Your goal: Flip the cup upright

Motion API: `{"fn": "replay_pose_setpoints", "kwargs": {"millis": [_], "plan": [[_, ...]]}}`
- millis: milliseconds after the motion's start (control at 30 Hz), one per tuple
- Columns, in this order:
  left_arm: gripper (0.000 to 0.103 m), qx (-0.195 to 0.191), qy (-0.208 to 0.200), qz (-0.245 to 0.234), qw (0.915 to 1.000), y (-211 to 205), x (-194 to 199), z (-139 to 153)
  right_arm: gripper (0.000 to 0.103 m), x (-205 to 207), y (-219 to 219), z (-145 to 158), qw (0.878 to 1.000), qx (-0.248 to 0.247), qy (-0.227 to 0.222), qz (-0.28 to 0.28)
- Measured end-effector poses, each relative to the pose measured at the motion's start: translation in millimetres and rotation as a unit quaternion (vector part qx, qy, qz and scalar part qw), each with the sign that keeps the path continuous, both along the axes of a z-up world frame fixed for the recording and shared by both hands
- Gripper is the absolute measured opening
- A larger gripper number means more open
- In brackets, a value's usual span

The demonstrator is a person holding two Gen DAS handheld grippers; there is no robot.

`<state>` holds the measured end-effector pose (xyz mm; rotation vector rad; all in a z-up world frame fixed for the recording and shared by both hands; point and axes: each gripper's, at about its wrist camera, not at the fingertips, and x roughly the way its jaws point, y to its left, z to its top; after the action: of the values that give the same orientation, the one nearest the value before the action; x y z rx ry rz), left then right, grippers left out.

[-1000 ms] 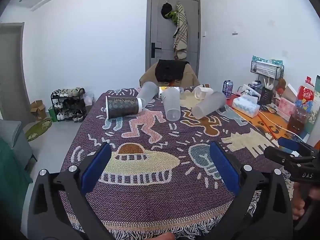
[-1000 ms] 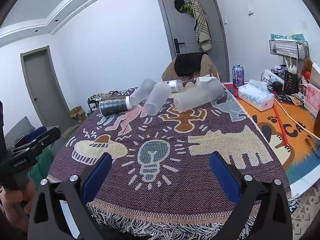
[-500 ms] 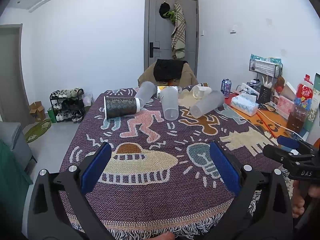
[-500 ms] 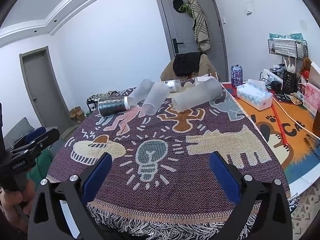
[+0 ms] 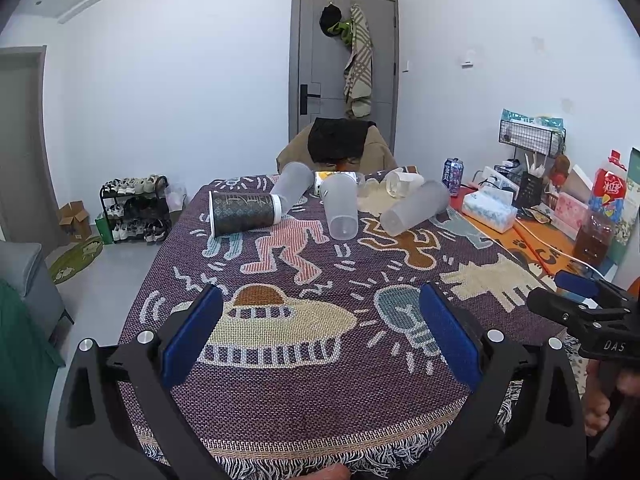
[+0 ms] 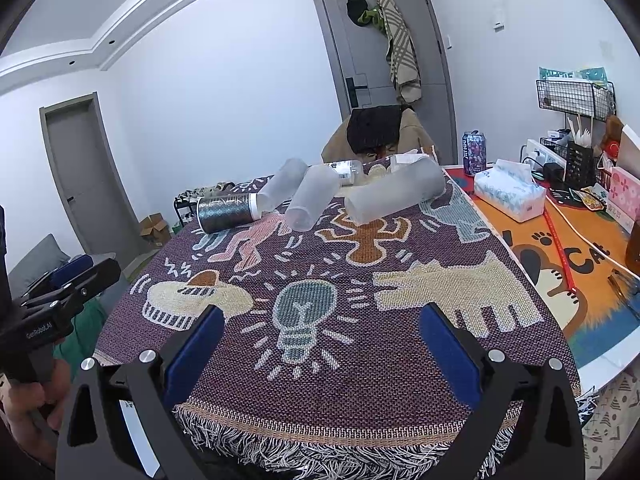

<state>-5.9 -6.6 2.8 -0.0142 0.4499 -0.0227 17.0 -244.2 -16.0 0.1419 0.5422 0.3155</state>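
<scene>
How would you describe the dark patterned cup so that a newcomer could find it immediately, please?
Look to the far end of the patterned tablecloth, where several cups lie tipped over. The dark patterned cup lies at the left of that cluster. Unlike its frosted cups, it is opaque and dark, with a white rim.

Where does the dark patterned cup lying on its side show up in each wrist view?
Left wrist: dark cup lies left of centre, far end of the cloth.
Right wrist: dark cup sits upper left, leftmost of the cups.
Shared landmark: the grey door behind the table.
</scene>
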Motion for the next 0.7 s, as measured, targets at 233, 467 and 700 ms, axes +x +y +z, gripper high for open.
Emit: {"fn": "replay_pose_setpoints", "kwargs": {"millis": [233,467,700], "plan": [[0.098,-0.001,0.0,0.0,1.0,0.1,1.4,0.1,0.096,0.2,0.9,-0.7,1.0,-0.002,0.001,-0.001],[0.098,0.0,0.0,0.0,1.0,-0.7,0.9,0.6,0.096,0.0,1.3,-1.4,1.0,-0.003,0.001,-0.002],[0.098,0.001,-0.001,0.0,1.0,-0.9,0.8,0.4,0.096,-0.1,0.4,-0.4,1.0,-0.004,-0.001,-0.004]]}}
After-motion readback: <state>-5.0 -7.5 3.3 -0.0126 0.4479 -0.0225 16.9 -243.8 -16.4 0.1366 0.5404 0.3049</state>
